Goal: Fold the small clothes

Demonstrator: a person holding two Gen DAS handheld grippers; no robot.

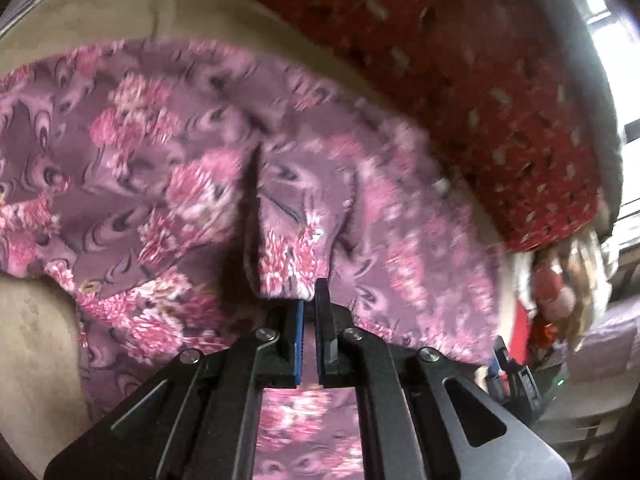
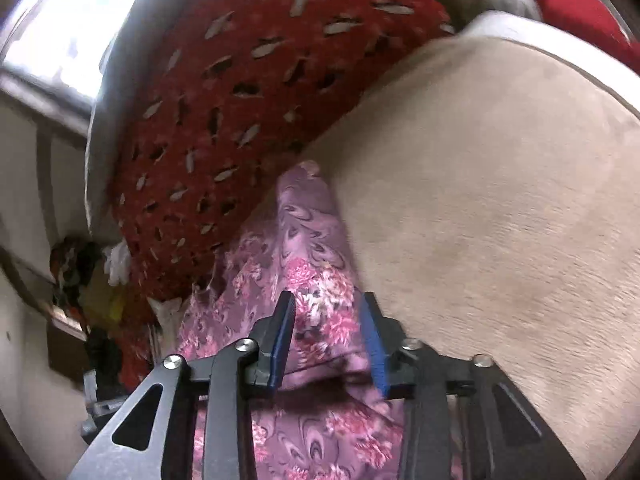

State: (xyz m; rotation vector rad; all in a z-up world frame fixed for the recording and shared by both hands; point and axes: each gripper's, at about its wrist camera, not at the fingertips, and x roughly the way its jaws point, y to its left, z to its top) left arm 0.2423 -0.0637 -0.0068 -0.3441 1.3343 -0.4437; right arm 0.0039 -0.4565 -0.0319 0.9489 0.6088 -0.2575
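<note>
A purple cloth with pink flowers (image 1: pixel 160 152) lies spread on a beige plush surface (image 1: pixel 100 8). My left gripper (image 1: pixel 310 296) is shut on a raised pinch of this cloth, which stands up in a fold ahead of the blue pads. In the right wrist view the same flowered cloth (image 2: pixel 312 240) runs in a narrow strip along the beige surface (image 2: pixel 500 200). My right gripper (image 2: pixel 328 304) is over its near edge, its jaws a small gap apart with the cloth between the blue pads (image 2: pixel 374 340); I see no clear pinch.
A red cushion with pale slit marks (image 1: pixel 460 80) leans just behind the cloth, also the red cushion (image 2: pixel 240 80) in the right view. A doll with light hair (image 1: pixel 560 280) lies at the right. Clutter (image 2: pixel 88 280) and a bright window (image 2: pixel 72 32) sit at the left.
</note>
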